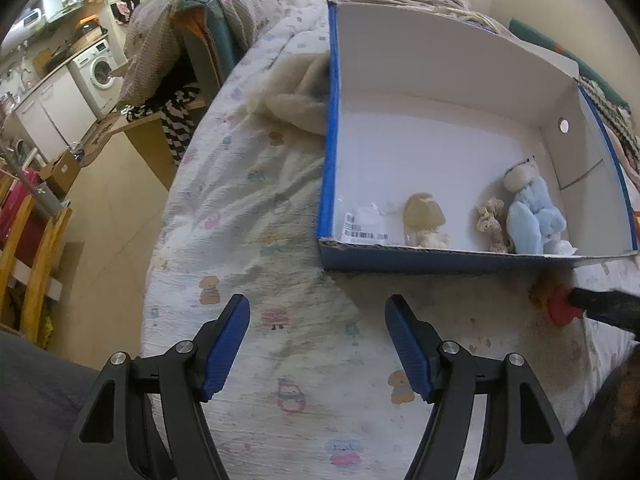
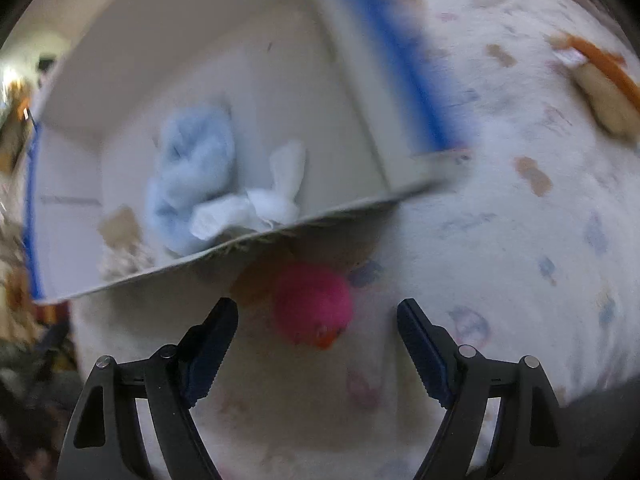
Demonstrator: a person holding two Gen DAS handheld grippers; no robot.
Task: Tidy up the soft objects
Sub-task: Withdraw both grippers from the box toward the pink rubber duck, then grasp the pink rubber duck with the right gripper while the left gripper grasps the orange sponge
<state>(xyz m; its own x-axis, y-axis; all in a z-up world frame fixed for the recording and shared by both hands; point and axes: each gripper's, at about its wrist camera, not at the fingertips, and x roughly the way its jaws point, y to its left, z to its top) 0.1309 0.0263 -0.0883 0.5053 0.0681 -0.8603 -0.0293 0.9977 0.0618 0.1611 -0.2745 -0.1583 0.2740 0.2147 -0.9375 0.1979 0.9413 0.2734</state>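
Pink plush toy between right gripper fingers

Left wrist view: steeply downward over the bedspread, facing the cardboard box from near. Right wrist view: closer, blurred, at the box's near corner. Shared: box, blue plush, bedspread.

Pink toy, blue-edged white box

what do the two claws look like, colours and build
Both look alike. The left claw has black plastic arms with triangular cut-outs, silver round pivot pins, and two blue ribbed pads. The right claw has the same black frame and silver pins; its ribbed pads look darker blue. No cables or sleeves show.
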